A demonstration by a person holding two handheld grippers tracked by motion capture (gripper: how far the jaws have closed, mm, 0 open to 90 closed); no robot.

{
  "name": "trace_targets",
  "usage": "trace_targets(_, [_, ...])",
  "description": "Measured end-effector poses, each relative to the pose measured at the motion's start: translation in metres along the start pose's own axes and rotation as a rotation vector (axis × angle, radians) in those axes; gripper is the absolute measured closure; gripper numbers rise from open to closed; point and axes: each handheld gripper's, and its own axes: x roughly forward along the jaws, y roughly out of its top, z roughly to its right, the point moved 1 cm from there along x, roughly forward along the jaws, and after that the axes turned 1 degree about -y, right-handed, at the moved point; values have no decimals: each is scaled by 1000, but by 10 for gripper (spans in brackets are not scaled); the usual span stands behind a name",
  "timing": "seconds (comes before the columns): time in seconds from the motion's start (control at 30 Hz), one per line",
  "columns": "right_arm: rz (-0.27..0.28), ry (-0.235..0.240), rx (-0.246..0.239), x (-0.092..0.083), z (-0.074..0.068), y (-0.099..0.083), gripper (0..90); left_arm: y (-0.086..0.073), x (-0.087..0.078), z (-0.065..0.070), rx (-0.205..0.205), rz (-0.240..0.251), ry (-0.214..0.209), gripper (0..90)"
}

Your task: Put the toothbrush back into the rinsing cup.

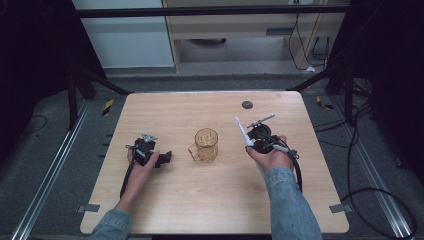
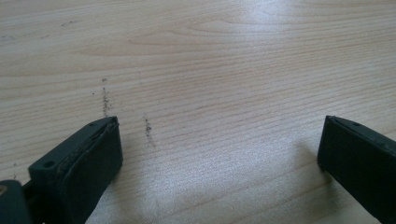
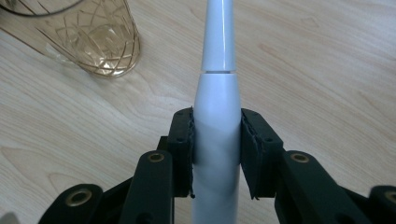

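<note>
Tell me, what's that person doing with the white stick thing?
A person holds tongs in each hand at a wooden table. The right tongs are clamped on a white electric toothbrush, lifted beside an amber glass mug standing mid-table. The left tongs rest open on the wood, holding nothing.

white toothbrush (image 3: 217, 93) tip cut off, glass mug (image 3: 88, 37) rim cropped

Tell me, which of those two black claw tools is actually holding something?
The right gripper, at the right of the table: its jaws clamp a white toothbrush-like stick. The left gripper stands open over bare wood, nothing between its jaws.
</note>
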Motion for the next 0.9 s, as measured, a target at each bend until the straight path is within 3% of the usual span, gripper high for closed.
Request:
trace_targets(0.37, [110, -9, 9, -4, -4, 15, 670, 0, 0, 0, 2, 1, -2, 0])
trace_targets(0.47, [162, -10, 12, -7, -6, 23, 670, 0, 0, 0, 2, 1, -3, 0])
trace_targets(0.9, [240, -36, 17, -13, -7, 43, 670, 0, 0, 0, 2, 3, -4, 0])
